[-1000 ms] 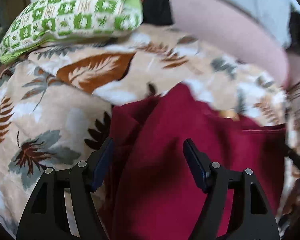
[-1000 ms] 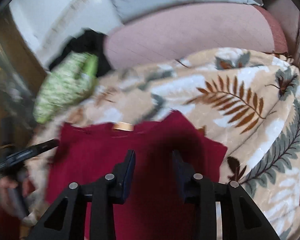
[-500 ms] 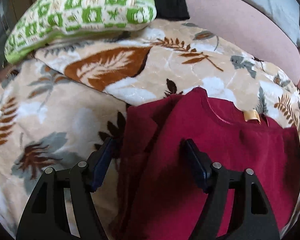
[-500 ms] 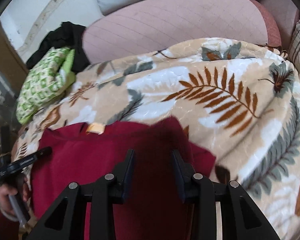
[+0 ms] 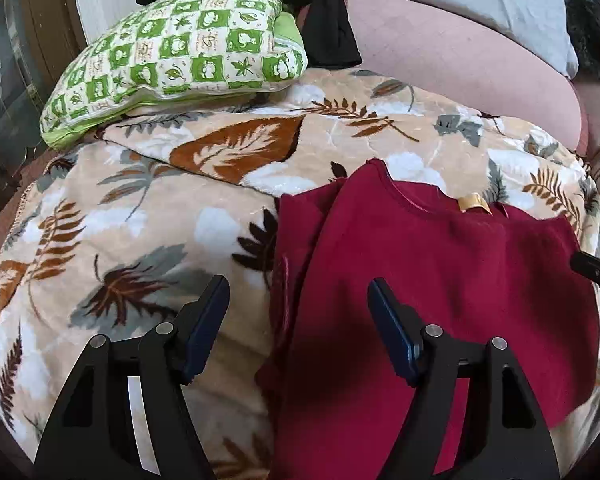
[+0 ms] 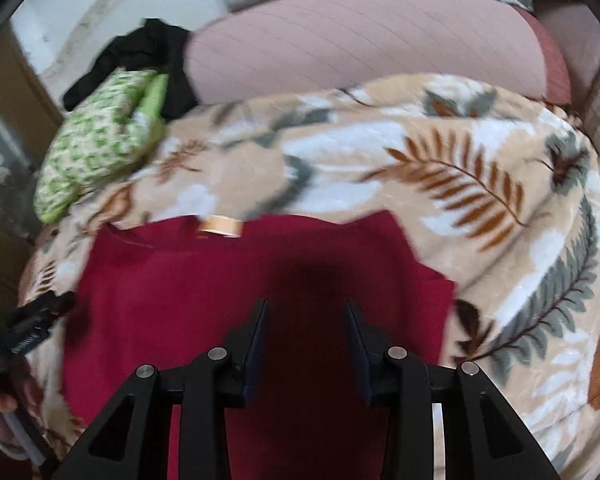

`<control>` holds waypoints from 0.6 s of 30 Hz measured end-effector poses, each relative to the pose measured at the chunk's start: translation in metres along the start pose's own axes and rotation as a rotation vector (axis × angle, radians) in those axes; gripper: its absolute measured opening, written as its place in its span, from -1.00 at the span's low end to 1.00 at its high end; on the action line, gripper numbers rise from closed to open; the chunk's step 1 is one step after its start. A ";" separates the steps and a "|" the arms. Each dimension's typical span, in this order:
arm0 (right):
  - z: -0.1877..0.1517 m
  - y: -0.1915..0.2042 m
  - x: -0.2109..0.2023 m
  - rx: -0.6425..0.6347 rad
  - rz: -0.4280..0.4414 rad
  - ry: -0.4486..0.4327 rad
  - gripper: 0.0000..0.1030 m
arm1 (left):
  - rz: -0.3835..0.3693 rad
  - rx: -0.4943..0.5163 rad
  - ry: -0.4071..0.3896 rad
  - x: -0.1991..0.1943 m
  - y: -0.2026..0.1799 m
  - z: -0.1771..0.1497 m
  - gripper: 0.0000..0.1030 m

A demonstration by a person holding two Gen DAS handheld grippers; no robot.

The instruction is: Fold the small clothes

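A dark red knit garment [image 5: 440, 280] lies spread on a beige plush blanket with brown and grey leaf prints [image 5: 140, 216], which covers a bed. In the left wrist view the garment fills the lower right of the frame, its neckline with a small tan label [image 5: 474, 203] toward the top; its left edge, at centre frame, is already doubled over into a long narrow flap. In the right wrist view the garment sits at lower centre, its right corner jutting toward the middle right.

The left tool [image 5: 298, 320] hangs above that folded left edge with its jaws spread wide and nothing between them. The right tool [image 6: 306, 332] hovers over the middle of the garment, jaws partly parted and empty; no cloth is pinched.

The step in hand looks like the pause between folds: one side seems turned in, and both tools are released above the cloth. The next move probably calls for picking an edge, likely the right side or the bottom hem, lowering a tool until its pads straddle a single layer, then clenching before carrying it across. The knit is soft and may bunch, so a shallow bite at the edge seems wise.

A green-and-white checked cushion [image 5: 180, 56] and a black cloth [image 5: 328, 28] lie at upper left, well apart from the garment.
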State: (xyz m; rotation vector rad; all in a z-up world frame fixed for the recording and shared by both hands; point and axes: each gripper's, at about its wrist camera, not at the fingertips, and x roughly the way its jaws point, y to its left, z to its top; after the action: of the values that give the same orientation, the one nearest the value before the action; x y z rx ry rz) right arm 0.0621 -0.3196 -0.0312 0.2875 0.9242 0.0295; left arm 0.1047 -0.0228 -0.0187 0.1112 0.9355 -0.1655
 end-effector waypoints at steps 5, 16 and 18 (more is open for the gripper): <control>0.001 0.042 0.015 -0.023 0.086 0.028 -0.27 | -0.016 -0.021 0.018 -0.007 0.006 -0.012 0.41; 0.008 0.111 0.043 -0.052 0.287 0.036 -0.15 | -0.020 -0.110 0.076 0.011 0.032 -0.031 0.41; 0.020 0.127 0.055 -0.037 0.326 0.044 -0.11 | -0.034 -0.125 0.076 0.013 0.035 -0.036 0.41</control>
State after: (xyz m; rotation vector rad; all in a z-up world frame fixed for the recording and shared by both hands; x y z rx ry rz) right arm 0.1237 -0.1940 -0.0301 0.4021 0.9121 0.3534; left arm 0.0909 0.0159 -0.0498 -0.0139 1.0217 -0.1350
